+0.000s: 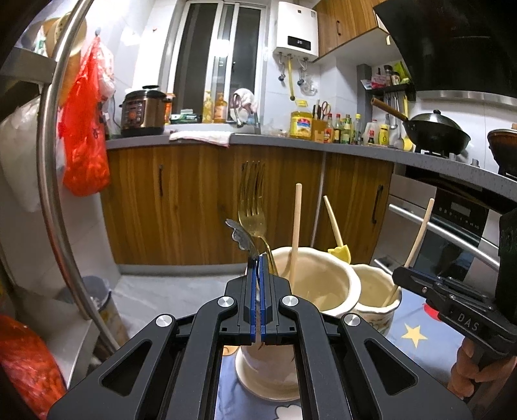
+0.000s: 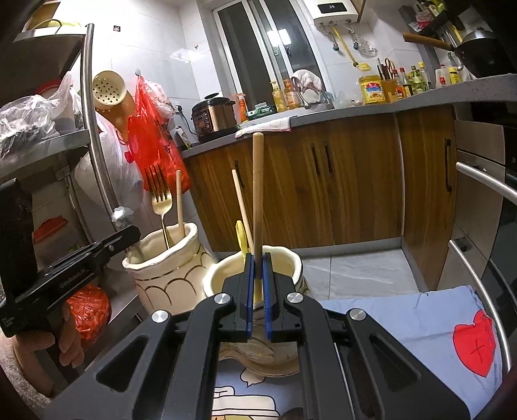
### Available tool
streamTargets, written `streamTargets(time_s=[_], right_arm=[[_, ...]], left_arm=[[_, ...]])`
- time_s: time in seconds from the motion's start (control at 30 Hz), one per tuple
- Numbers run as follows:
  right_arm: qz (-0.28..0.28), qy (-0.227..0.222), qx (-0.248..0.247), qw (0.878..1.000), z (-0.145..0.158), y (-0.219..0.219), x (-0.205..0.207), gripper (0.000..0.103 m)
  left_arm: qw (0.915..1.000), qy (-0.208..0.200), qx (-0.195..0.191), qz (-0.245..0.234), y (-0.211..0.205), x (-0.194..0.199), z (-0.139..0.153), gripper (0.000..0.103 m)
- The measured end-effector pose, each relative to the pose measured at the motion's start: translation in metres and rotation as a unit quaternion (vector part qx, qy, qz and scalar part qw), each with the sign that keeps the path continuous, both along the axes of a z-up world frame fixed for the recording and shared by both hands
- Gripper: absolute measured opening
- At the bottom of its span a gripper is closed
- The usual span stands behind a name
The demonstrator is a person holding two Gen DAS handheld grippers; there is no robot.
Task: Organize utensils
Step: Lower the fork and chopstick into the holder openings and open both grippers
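White glossy wall tiles (image 1: 142,48) are seen behind a grey speckled counter (image 1: 274,140) set on wood-grain cabinets with black handles (image 1: 194,200). A dark sliding window (image 1: 223,55) is flanked by a white wall-mounted water heater (image 1: 297,29). Pale marbled floor tiles (image 2: 358,274) are lit evenly from above.

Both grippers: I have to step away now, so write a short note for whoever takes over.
Left gripper: shut on a silver utensil, over the left jar.
Right gripper: shut on a wooden stick, standing in the right jar.
Left jar already holds a gold fork and a wooden handle; right jar a yellow spatula.
Left to do: settle both held pieces, then release.
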State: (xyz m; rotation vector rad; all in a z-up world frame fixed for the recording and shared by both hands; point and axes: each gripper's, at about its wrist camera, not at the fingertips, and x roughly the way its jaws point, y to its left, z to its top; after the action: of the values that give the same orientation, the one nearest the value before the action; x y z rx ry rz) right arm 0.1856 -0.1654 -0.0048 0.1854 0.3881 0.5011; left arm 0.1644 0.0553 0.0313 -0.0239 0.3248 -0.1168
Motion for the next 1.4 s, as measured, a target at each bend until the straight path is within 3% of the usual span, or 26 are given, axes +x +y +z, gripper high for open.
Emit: streamTargets(time_s=[0.63, 0.8, 1.17, 1.27, 1.37, 1.4], right_arm=[[0.001, 0.012, 0.006, 1.000, -0.001, -0.001, 0.003, 0.006], [0.003, 0.019, 0.008, 1.000, -0.001, -0.002, 0.005, 0.018], [0.000, 0.024, 0.009, 1.000, -0.001, -0.003, 0.004, 0.020], [0.004, 0.025, 0.015, 1.000, 0.001, -0.004, 0.003, 0.036], [0.000, 0.023, 0.015, 1.000, 0.007, -0.009, 0.000, 0.046], [-0.002, 0.022, 0.015, 1.000, 0.008, -0.010, -0.002, 0.050]], left_arm=[[0.9999, 0.000, 0.004, -0.012, 0.000, -0.004, -0.003, 0.003], [0.9999, 0.001, -0.002, -0.012, 0.000, -0.005, -0.002, 0.011], [0.9999, 0.006, -0.004, -0.010, 0.001, -0.004, -0.002, 0.011], [0.9999, 0.007, -0.003, -0.009, 0.000, -0.005, -0.001, 0.015], [0.9999, 0.006, -0.003, -0.008, 0.001, -0.005, -0.002, 0.024], [0.9999, 0.006, -0.003, -0.008, 0.001, -0.005, -0.001, 0.032]])
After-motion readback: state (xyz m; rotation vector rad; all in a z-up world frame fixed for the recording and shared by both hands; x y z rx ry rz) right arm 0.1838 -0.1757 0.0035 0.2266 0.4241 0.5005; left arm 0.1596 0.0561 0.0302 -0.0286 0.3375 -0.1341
